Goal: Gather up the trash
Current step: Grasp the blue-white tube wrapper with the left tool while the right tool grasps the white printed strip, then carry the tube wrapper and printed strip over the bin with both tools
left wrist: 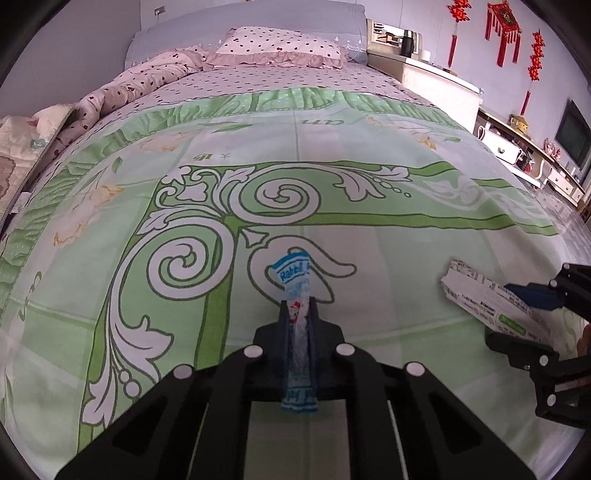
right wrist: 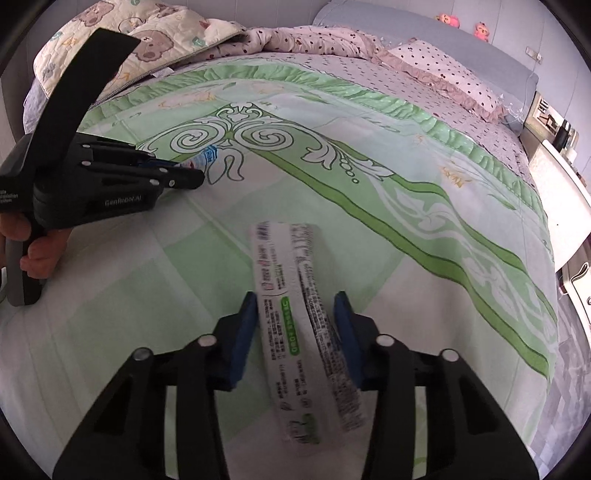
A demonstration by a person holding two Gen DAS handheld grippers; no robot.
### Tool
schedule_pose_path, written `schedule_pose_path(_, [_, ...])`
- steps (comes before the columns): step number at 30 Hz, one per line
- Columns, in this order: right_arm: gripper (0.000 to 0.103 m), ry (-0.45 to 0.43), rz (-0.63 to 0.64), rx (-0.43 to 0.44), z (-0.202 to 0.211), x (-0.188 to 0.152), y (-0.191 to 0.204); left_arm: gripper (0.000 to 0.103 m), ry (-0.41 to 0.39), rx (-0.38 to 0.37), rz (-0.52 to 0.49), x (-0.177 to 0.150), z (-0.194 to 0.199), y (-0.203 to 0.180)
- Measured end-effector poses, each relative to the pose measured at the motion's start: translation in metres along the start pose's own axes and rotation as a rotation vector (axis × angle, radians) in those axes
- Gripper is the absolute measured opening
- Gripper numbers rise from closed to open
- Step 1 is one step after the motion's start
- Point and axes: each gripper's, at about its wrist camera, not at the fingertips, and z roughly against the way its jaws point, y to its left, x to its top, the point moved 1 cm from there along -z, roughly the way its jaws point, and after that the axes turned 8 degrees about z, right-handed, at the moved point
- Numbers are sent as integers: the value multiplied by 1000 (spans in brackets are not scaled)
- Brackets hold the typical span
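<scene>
My left gripper (left wrist: 298,308) is shut on a blue-and-white candy wrapper (left wrist: 291,275) and holds it just above the green patterned bedspread (left wrist: 332,177). It also shows in the right wrist view (right wrist: 192,171) at the left, with the wrapper (right wrist: 205,157) sticking out of its tip. A long white carton with green print (right wrist: 291,321) lies between the fingers of my right gripper (right wrist: 295,306). The blue pads stand on either side of it with small gaps. The carton (left wrist: 484,301) and right gripper (left wrist: 517,314) show at the right of the left wrist view.
Pink dotted pillows (left wrist: 280,44) and a rumpled quilt (left wrist: 122,88) lie at the head of the bed. A bear-print blanket (right wrist: 147,33) is at its far side. A white nightstand (left wrist: 436,81), low cabinets and a TV (left wrist: 574,133) line the wall beyond the bed's right edge.
</scene>
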Motion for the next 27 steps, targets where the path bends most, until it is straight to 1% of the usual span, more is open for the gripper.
schedule_pose_path(4, [31,-3,-21,-8,2,1,-2,3,-5,-3,12,0,3,1])
schedule_pose_path(7, [30,-6,-46,-4,10,1,-7,3,2,-15,19,-2,10,2])
schedule_pose_path(10, [30,-25,-99,9,26,-1,-16,3,-9,-15,16,-3,25,2])
schedule_pose_path(13, [30,-42,-144,12,51,-7,-24,3,-26,-24,27,-3,46,1])
schedule_pose_path(15, [30,-55,-169,15,72,-13,-28,3,-51,-18,32,-4,62,-3])
schedule_pose_path(18, [30,-71,-192,-7,105,-26,-31,3,-70,-29,44,-5,86,-14])
schedule_pose_path(22, [30,-78,-241,-49,149,-48,-35,3,-88,-45,27,-10,115,-41])
schedule_pose_path(27, [30,-105,-296,-83,206,-81,-42,3,-96,-92,3,-22,145,-84])
